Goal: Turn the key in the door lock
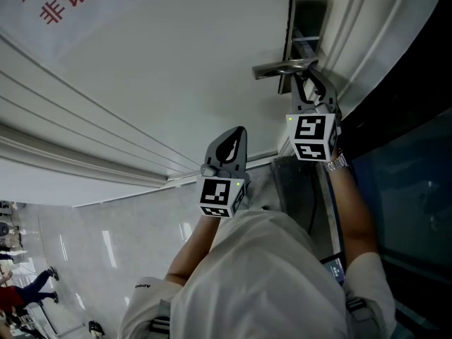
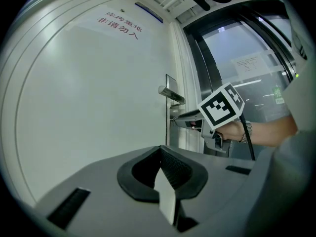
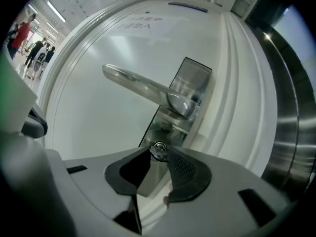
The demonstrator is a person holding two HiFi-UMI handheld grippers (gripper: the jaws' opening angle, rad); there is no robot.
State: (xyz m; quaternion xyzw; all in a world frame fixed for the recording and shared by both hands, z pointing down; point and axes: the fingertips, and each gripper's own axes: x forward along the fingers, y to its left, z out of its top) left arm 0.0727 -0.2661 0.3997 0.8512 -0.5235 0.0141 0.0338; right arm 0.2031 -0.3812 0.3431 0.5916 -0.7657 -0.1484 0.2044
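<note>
A white door [image 1: 141,83] carries a metal lock plate [image 3: 190,80] with a lever handle [image 3: 143,85] above the keyhole. The small round head of the key [image 3: 158,148] sticks out below the handle. My right gripper [image 3: 159,153] is held level at the lock, its two black pads closed on the key head. In the head view the right gripper [image 1: 311,83] sits just under the handle [image 1: 282,68]. My left gripper [image 1: 233,143] hangs back from the door to the left with its jaws together and nothing in them. In its own view the left gripper [image 2: 159,154] faces the bare door.
Red characters [image 2: 118,26] are printed high on the door. A dark metal frame and glass panel [image 1: 409,161] run along the door's right side. A black cable [image 2: 247,137] trails from the right gripper. People walk on a tiled floor [image 1: 28,288] far behind.
</note>
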